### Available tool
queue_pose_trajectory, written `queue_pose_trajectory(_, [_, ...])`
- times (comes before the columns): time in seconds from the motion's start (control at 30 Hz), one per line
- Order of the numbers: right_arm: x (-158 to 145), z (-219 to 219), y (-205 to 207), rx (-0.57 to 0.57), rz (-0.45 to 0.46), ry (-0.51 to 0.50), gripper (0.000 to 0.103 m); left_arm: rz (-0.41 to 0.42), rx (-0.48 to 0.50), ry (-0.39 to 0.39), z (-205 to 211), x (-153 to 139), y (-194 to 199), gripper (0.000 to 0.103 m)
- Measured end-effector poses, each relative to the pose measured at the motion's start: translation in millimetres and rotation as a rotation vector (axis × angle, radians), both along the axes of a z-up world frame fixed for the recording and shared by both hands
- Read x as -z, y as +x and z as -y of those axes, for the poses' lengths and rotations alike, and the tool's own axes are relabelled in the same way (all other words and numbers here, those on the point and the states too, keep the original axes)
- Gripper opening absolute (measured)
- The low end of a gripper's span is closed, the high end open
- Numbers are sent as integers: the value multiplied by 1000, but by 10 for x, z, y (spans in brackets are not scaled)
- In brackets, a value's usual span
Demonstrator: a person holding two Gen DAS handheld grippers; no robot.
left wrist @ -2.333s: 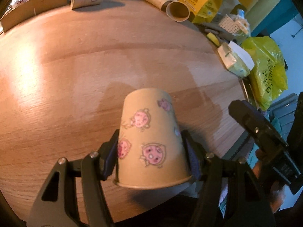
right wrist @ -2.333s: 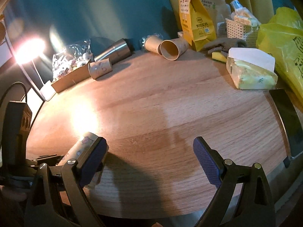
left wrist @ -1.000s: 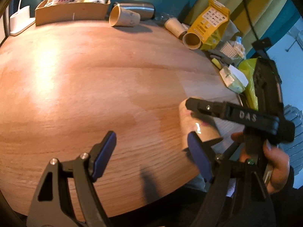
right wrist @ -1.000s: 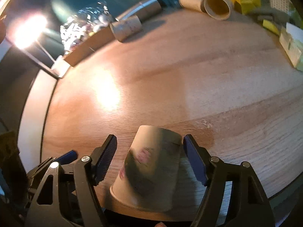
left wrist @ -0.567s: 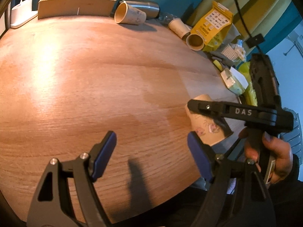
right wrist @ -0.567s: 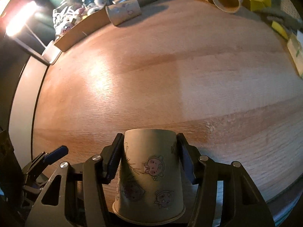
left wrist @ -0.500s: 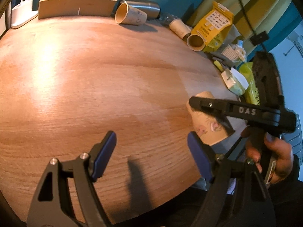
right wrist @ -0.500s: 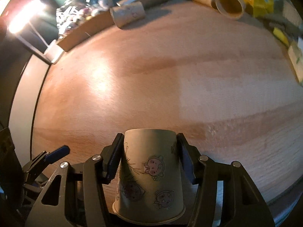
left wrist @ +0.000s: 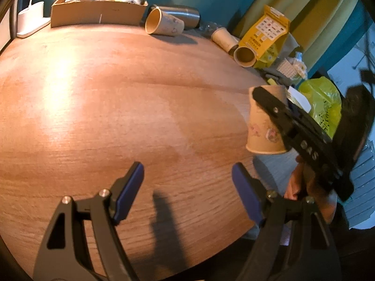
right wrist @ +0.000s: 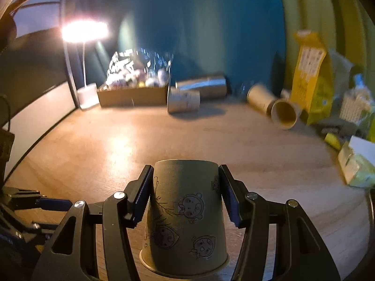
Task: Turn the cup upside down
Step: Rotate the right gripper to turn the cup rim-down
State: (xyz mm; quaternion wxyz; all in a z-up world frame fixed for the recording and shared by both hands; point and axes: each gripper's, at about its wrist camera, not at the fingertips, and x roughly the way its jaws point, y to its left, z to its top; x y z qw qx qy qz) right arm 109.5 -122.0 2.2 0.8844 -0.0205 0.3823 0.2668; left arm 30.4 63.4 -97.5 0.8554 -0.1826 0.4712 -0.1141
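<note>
The cup (right wrist: 185, 213) had passed from the left gripper (left wrist: 187, 192), now gaping empty, to the right gripper (right wrist: 185, 194), which clamped it rim-down above the table's (left wrist: 117, 107) right edge; only setting down remained.

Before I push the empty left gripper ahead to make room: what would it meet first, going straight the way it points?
Probably nothing close: the left gripper is open, with only bare table ahead. Far off lies a paper cup on its side; depth unclear.
</note>
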Motion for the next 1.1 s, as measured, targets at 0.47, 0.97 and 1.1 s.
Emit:
queue_pose_trajectory(0.47, [91,276,-683,25,217,6,59,39,23,68,242,47,-63,79])
queue_pose_trajectory(0.97, [43,606,-1094,69,275,44,59,71,56,104,481,31,-214,79])
queue_pose_trajectory(1.1, [54,622,-1132,80,263,25,59,84,62,115,520,2,-235,79])
